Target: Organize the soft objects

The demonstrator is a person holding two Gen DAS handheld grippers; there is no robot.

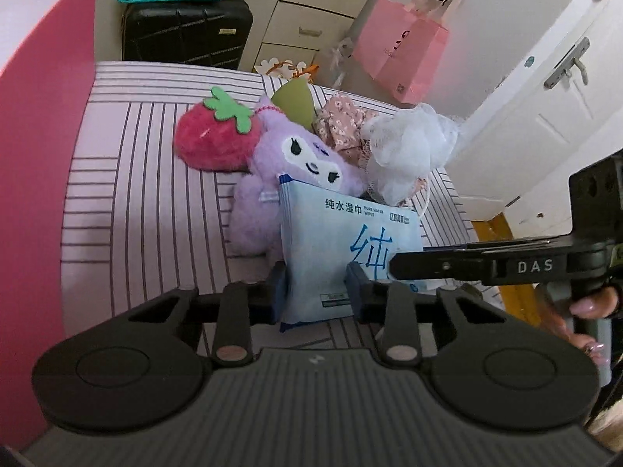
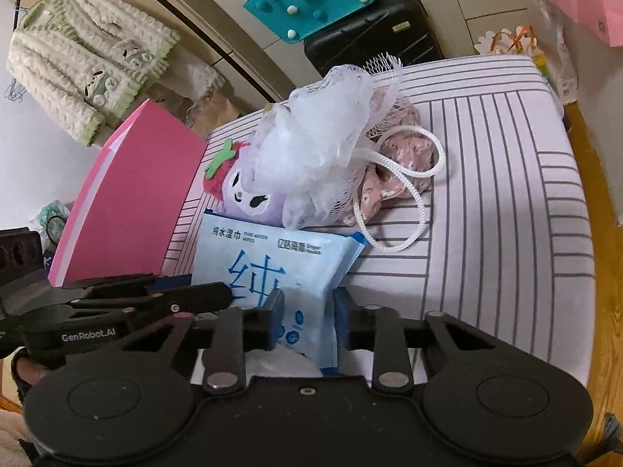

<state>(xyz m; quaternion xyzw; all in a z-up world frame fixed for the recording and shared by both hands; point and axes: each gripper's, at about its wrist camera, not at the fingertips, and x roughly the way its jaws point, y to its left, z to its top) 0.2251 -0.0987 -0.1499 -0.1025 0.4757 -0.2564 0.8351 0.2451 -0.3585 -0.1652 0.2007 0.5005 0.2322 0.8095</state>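
On the striped bed [image 1: 128, 179] a wipes pack [image 1: 335, 241] leans on a heap of purple plush [image 1: 272, 163], strawberry [image 1: 212, 136], white mesh puff [image 2: 323, 144] and what looks like floral cloth [image 2: 405, 159]. The left tool [image 1: 317, 292] pinches the pack's lower end. The right tool [image 2: 305, 311] clamps its other corner.

Striped bed [image 1: 155, 148], strawberry plush [image 1: 210, 140], purple plush [image 1: 280, 171], floral cloth [image 2: 405, 163]
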